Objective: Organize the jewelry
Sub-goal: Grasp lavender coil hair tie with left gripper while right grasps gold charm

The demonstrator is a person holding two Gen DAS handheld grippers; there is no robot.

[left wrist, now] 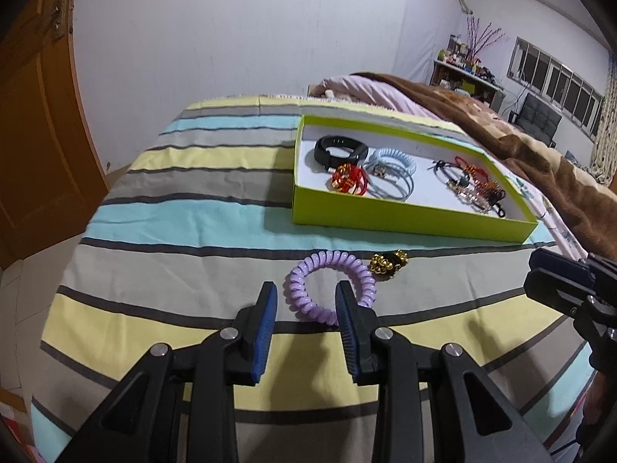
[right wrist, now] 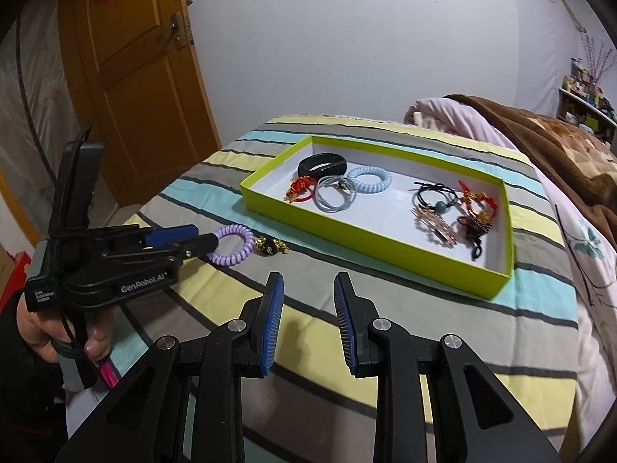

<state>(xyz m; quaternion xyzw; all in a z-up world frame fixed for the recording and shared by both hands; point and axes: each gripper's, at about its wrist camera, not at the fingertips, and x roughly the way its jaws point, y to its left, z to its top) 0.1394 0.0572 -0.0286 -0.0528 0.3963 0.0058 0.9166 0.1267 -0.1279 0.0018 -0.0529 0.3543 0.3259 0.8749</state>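
Note:
A purple coil hair tie [left wrist: 328, 288] lies on the striped bedsheet, with a gold bead bracelet [left wrist: 388, 264] just to its right. My left gripper [left wrist: 306, 301] is open, its fingers straddling the near side of the coil; the right wrist view shows it [right wrist: 200, 237] at the purple coil [right wrist: 231, 249] beside the gold bracelet [right wrist: 273, 247]. The lime-green tray [left wrist: 405, 219] holds a black band [left wrist: 339, 151], a blue coil [left wrist: 391, 162], red pieces and several other items. My right gripper [right wrist: 308, 289] is open and empty above the sheet, short of the tray [right wrist: 385, 252].
The bed has a striped sheet [left wrist: 185, 208]. A brown blanket [left wrist: 501, 131] and pink quilt lie behind and right of the tray. An orange wooden door [right wrist: 127, 77] stands at the left. A shelf with clutter [left wrist: 466, 65] is at the far wall.

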